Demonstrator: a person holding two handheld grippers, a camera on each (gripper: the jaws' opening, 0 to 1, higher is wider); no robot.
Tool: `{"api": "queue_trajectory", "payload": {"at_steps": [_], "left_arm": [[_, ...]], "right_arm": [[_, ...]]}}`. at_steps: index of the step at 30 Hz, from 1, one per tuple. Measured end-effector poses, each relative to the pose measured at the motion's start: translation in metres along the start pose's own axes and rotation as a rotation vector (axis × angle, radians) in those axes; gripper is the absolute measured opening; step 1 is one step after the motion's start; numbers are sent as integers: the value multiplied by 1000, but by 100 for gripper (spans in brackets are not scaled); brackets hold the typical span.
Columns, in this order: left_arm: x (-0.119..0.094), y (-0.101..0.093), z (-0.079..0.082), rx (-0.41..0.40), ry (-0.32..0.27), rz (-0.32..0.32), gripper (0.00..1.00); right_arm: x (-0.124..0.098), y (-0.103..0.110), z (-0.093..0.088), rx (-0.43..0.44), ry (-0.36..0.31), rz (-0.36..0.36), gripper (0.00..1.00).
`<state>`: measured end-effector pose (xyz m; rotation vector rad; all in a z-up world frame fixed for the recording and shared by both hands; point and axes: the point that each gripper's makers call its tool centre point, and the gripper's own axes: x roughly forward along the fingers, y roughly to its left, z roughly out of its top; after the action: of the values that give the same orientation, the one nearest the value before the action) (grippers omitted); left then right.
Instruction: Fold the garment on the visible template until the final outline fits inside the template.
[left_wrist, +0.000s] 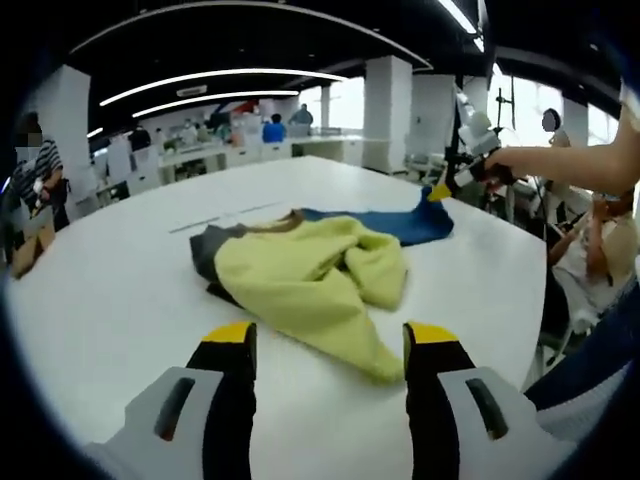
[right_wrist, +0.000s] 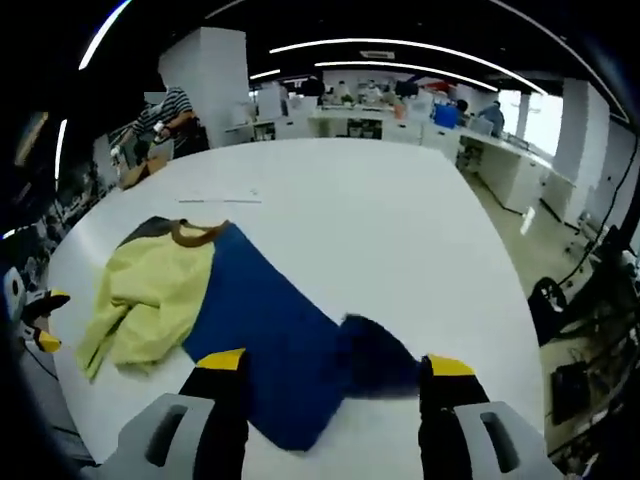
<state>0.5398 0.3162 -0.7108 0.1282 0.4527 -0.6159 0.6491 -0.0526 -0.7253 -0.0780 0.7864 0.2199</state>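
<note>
Showing a garment (left_wrist: 310, 275) lying crumpled on a white table (left_wrist: 110, 300), its yellow-green part bunched over itself and a blue panel spread flat beside it, with a brown collar at the far edge. In the left gripper view, the left gripper (left_wrist: 330, 345) hovers just short of the yellow folds, jaws wide apart and holding nothing. In the right gripper view, the right gripper (right_wrist: 333, 365) stands over the blue panel with a dark blue sleeve end lying between its open jaws; nothing is clamped. In the left gripper view that same gripper appears at the blue corner, but whether it touches the cloth cannot be told. A thin line on the table beyond the collar may belong to the template; this cannot be confirmed. The cloth looks soft, light and limp: it will sag and drag rather than hold shape. Best hold is probably at edges or corners, such as sleeve end and hem, pinching one layer only.
</note>
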Motion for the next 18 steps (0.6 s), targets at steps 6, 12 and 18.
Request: {"api": "queue_trajectory", "payload": {"at_steps": [6, 12, 18], "left_arm": [[-6, 9, 3, 1, -18, 25, 67], [-9, 20, 5, -1, -30, 37, 76], [-16, 33, 12, 11, -51, 54, 85]], "right_arm": [[-9, -8, -1, -33, 11, -43, 63], [-8, 13, 11, -28, -28, 37, 72], [-11, 48, 24, 3, -60, 142, 82]]}}
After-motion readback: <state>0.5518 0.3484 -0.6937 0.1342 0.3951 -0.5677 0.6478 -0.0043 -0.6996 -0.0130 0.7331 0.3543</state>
